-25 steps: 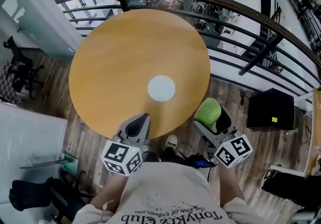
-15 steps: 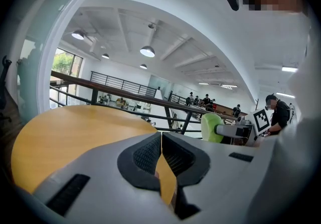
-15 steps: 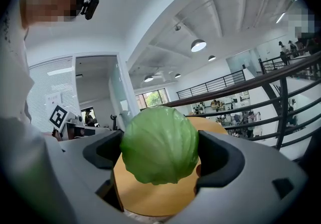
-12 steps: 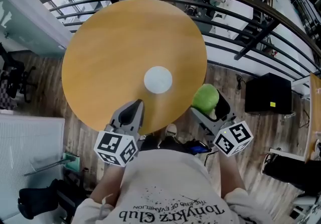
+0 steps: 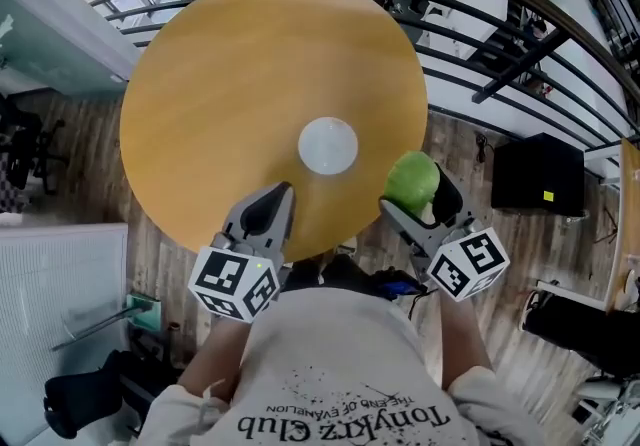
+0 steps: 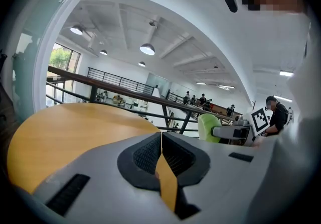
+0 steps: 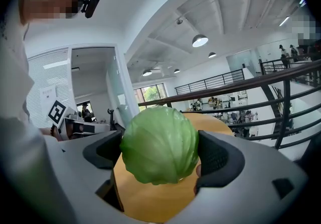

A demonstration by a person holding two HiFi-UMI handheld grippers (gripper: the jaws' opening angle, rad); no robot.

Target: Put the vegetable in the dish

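One round wooden tabletop (image 5: 230,84). Two grippers: the left gripper (image 5: 268,216) hovers at the near edge, its fingers (image 6: 145,155) pressed together on nothing. The right gripper (image 5: 415,194), at the tabletop's right edge, clamps one green cabbage (image 7: 159,145) across its widest part. The cabbage looks light, firm and smooth-leaved, so it will probably roll. One small white dish (image 5: 328,146) sits nearby.
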